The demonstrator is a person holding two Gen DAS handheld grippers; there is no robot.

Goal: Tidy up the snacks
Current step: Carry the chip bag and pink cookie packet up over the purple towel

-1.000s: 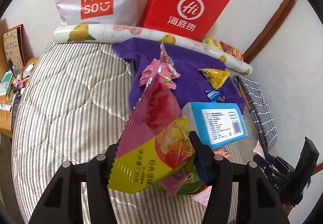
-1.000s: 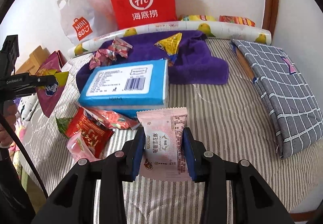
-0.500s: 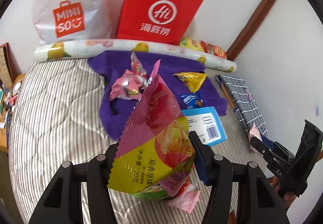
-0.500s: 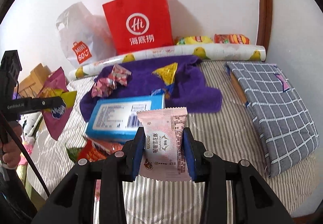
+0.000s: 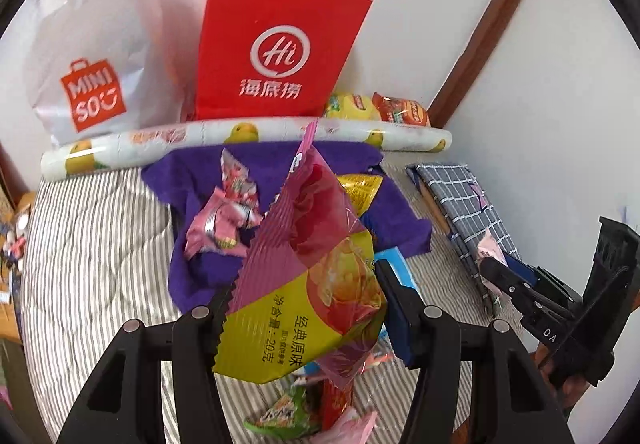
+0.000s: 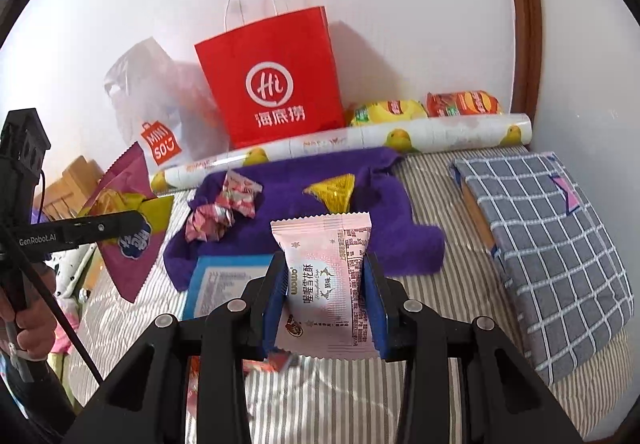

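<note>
My left gripper (image 5: 304, 318) and right gripper (image 6: 325, 298) are alike: matte black plastic arms, a silver screw at each joint, blue pads on the fingers (image 6: 275, 298). White lettering runs along the side, and a thin black cable (image 6: 60, 318) trails off.

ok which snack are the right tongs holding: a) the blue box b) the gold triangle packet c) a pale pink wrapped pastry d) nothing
c: in the right wrist view the right tongs are clamped on both sides of the pale pink wrapped pastry, lifted above the striped bed.
</note>
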